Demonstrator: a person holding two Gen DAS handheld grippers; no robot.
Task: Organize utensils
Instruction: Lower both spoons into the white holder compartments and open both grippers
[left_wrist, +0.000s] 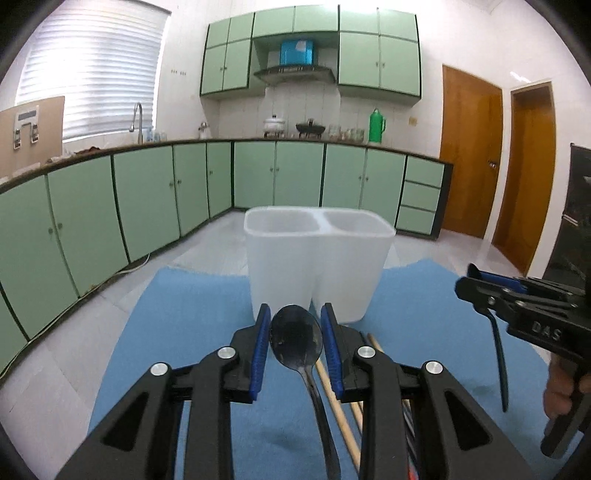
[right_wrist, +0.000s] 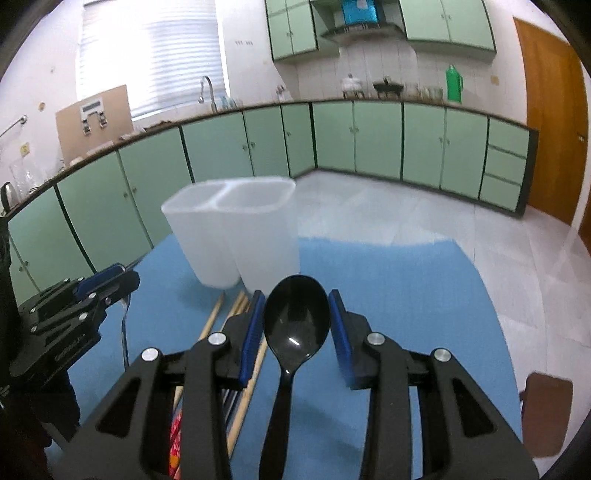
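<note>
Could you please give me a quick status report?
Left hand-held gripper and right hand-held gripper each hold a black spoon. Empty white holder ahead, path clear.

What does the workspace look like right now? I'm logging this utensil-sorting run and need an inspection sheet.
Surface: blue mat over the table.
Job's things: white two-compartment holder upright on the mat, both compartments look empty; worn dark spoon; glossy black spoon; wooden chopsticks lying on the mat.
Clutter: red packet at the near edge, partly hidden.
Grippers: left gripper holds the worn spoon by its handle; right gripper holds the glossy spoon the same way; both raised.
Cables: nothing seen on the mat.
Surroundings: green kitchen cabinets, tiled floor, wooden doors.
</note>
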